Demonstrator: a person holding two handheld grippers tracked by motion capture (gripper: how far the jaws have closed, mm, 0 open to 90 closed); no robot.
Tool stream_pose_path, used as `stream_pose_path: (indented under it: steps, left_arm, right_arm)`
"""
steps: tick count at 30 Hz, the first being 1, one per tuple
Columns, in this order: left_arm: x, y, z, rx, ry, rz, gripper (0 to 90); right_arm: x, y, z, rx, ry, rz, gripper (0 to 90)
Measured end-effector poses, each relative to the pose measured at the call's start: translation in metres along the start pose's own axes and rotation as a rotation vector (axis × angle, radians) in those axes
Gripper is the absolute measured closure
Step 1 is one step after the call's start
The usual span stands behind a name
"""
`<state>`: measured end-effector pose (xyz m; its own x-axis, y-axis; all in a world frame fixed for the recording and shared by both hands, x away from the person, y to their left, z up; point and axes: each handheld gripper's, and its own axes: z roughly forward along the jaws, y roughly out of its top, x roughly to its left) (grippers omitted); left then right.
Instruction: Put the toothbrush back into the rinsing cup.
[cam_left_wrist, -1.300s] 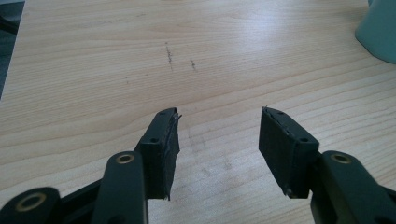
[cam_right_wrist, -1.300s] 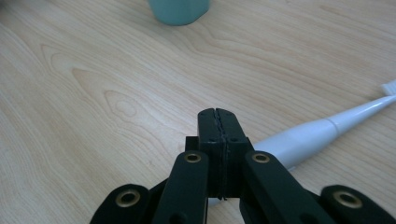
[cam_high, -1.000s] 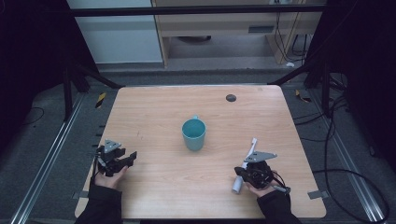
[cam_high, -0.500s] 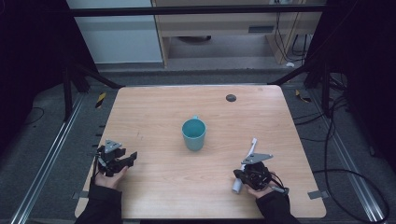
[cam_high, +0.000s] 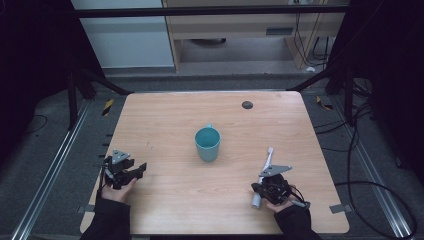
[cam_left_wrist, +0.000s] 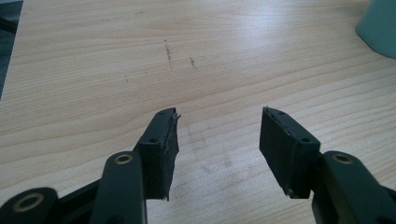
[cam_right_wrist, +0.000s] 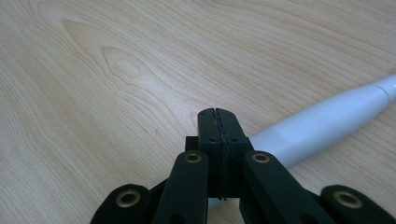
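Pale wooden table (cam_high: 165, 115), grey floor around. Near left edge: left gripper (cam_high: 141, 169), jaws apart over bare wood. Mid-table: teal cup (cam_high: 207, 143), inside hard to make out. Toward near right corner: right gripper (cam_right_wrist: 218, 122), jaws pressed together, over white toothbrush (cam_high: 266, 167), near end hidden beneath.

The table (cam_high: 165, 125) is pale matt wood with visible grain. The toothbrush (cam_right_wrist: 327, 123) handle looks smooth white plastic; the teal cup (cam_high: 207, 143) at twelve o'clock, smooth plastic too.
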<state>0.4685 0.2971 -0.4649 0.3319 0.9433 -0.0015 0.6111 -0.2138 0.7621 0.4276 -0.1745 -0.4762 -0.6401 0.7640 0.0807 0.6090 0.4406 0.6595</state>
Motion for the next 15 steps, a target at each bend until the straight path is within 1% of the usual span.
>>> stream_pose_path:
  steps: [3, 12, 15]
  left_arm:
    - [0.0001, 0.0, -0.0001, 0.0, 0.001, -0.001, 46.2]
    - [0.0, -0.0001, -0.0002, 0.001, 0.001, 0.0, 46.2]
    - [0.0, 0.0, -0.0004, 0.0, 0.001, 0.0, 46.2]
  right_arm:
    - [-0.0016, -0.0011, -0.0009, 0.002, -0.006, 0.009, 90.0]
    - [-0.004, -0.0041, -0.0037, 0.006, -0.016, 0.014, 90.0]
    - [-0.0051, -0.0058, -0.0057, 0.009, -0.019, 0.025, 90.0]
